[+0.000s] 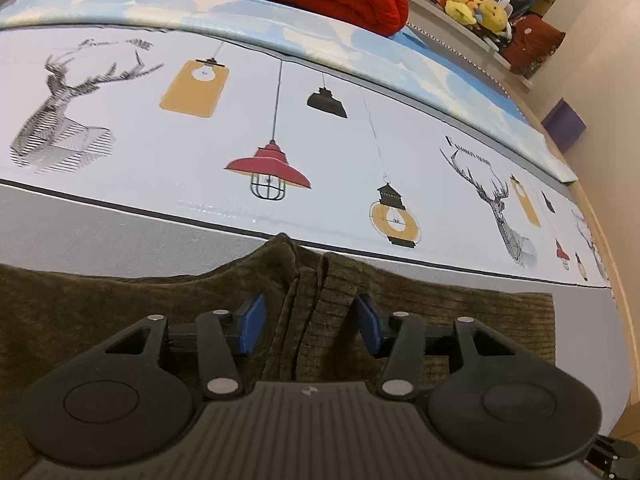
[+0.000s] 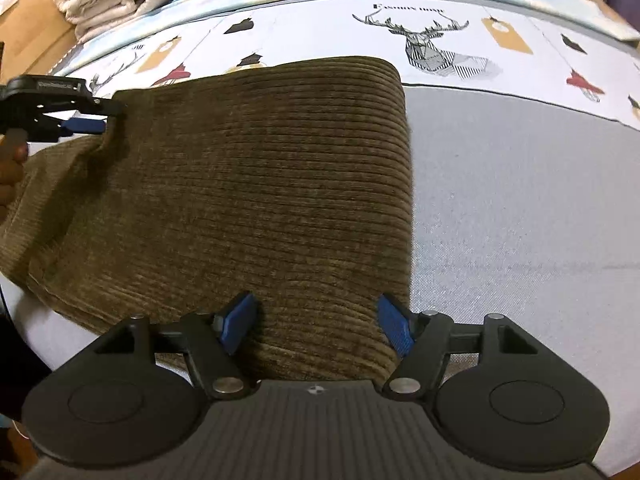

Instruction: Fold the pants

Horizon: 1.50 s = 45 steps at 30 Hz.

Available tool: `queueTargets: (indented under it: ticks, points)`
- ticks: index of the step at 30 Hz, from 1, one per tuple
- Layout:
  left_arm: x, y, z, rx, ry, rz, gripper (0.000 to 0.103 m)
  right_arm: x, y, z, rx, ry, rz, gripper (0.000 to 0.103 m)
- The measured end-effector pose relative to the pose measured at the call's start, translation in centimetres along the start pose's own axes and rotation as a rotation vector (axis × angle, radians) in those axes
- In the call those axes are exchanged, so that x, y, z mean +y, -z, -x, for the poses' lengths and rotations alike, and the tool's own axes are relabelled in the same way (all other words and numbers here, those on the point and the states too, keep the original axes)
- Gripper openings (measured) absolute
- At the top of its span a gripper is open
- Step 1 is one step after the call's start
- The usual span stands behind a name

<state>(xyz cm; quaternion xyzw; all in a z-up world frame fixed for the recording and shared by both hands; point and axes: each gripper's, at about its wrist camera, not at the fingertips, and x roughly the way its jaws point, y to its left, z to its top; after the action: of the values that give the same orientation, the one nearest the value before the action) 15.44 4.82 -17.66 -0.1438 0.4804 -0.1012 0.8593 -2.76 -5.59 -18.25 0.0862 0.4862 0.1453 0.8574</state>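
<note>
Both claws are spread wide: the left claw and right claw hover over the folded brown pants, maybe just let go. Next, pinch an edge and fold again.

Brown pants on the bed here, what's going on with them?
A person with a handheld gripper in each hand is folding brown corduroy pants on a printed bedspread. The pants already lie doubled over, with a rounded fold along their right edge in the right wrist view. The left gripper has its jaws apart astride a bunched ridge of fabric; the right gripper stands open over the near edge. Neither clamps the cloth.
</note>
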Motion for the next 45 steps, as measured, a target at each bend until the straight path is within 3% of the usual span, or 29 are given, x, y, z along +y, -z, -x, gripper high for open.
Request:
queueTargets:
  ticks: [1, 2, 4, 6, 7, 8, 11, 13, 16, 20, 21, 23, 26, 28, 30, 32, 33, 35, 37, 38, 39, 41, 43, 45]
  points:
    - [-0.1, 0.1, -0.4, 0.006, 0.006, -0.011, 0.047, 0.1, 0.0, -0.1, 0.002, 0.002, 0.005, 0.071]
    - [-0.2, 0.3, -0.7, 0.011, 0.019, -0.040, 0.027, -0.4, -0.5, -0.4, 0.003, 0.005, 0.012, 0.072]
    - [-0.7, 0.3, -0.2, -0.019, -0.006, -0.113, 0.016, -0.3, -0.9, -0.7, 0.004, 0.010, 0.024, 0.072]
    - [-0.3, 0.0, 1.6, -0.085, 0.008, -0.085, 0.011, -0.4, -1.3, -0.7, -0.005, 0.007, 0.023, 0.072]
    - [-0.1, 0.0, 2.3, -0.114, -0.011, -0.075, 0.001, -0.5, -1.4, -0.4, -0.020, 0.006, 0.016, 0.072]
    - [0.2, 0.1, 2.5, -0.119, -0.034, -0.076, 0.001, -0.5, -1.5, -0.2, -0.034, 0.011, 0.010, 0.072]
    - [1.1, 0.5, 1.1, -0.025, -0.065, -0.058, 0.002, -0.8, -1.4, 0.0, -0.043, 0.057, 0.004, 0.072]
    - [0.9, 0.6, 1.9, -0.047, -0.088, -0.075, 0.003, -1.2, -1.2, -0.5, -0.007, 0.067, -0.020, 0.072]
    - [0.8, 0.8, 4.8, -0.101, 0.006, -0.055, 0.006, -1.4, -0.8, -0.6, 0.010, 0.064, -0.041, 0.072]
    - [-1.0, 3.1, 6.2, -0.038, 0.123, -0.216, 0.007, -1.2, -0.5, -0.6, 0.012, 0.074, -0.027, 0.072]
    - [-1.5, 4.0, 5.4, 0.009, 0.106, -0.272, 0.009, -1.2, -0.5, -0.6, 0.013, 0.076, -0.030, 0.072]
    - [-1.7, 6.6, 2.5, 0.182, -0.011, -0.392, 0.009, -1.2, -0.4, -0.7, 0.015, 0.080, -0.032, 0.072]
    - [-2.3, 7.8, 4.2, 0.119, -0.041, -0.438, 0.010, -0.9, -0.4, -0.5, 0.013, 0.090, -0.031, 0.072]
    - [-2.3, 8.3, 6.8, 0.045, 0.033, -0.400, 0.010, -0.7, -0.3, 0.3, -0.015, 0.092, -0.031, 0.071]
    - [-2.5, 9.7, 7.1, 0.094, 0.095, -0.429, 0.013, -0.4, -0.2, 1.1, -0.041, 0.073, -0.008, 0.071]
    - [-2.8, 12.1, 5.1, 0.229, 0.019, -0.538, 0.014, -0.2, 0.4, 0.3, 0.009, 0.094, 0.041, 0.071]
    - [-3.1, 12.6, 5.5, 0.189, 0.016, -0.579, 0.014, -0.2, 0.7, -0.1, 0.033, 0.100, 0.056, 0.073]
    - [-3.5, 12.2, 6.7, 0.156, 0.005, -0.546, 0.013, -0.4, 0.6, 0.2, 0.027, 0.096, 0.033, 0.071]
    - [-3.0, 12.2, 8.1, 0.103, 0.075, -0.493, 0.016, -0.5, 0.4, 1.6, -0.032, 0.075, 0.014, 0.062]
    - [-3.0, 12.6, 7.9, 0.125, 0.083, -0.512, 0.016, -0.5, 0.5, 2.0, -0.047, 0.063, 0.019, 0.061]
    - [-3.1, 13.3, 7.0, 0.170, 0.046, -0.543, 0.016, -0.4, 0.6, 1.6, -0.016, 0.075, 0.043, 0.061]
    - [-3.0, 13.6, 6.8, 0.159, 0.038, -0.570, 0.016, 0.0, 1.4, 0.2, 0.046, 0.124, 0.101, 0.068]
    - [-1.8, 13.0, 7.8, 0.137, 0.048, -0.470, 0.019, 0.5, 1.2, 0.6, 0.020, 0.146, 0.117, 0.068]
    - [-0.5, 12.6, 9.3, 0.093, 0.070, -0.352, 0.032, 1.1, 1.1, 1.8, -0.050, 0.163, 0.138, 0.067]
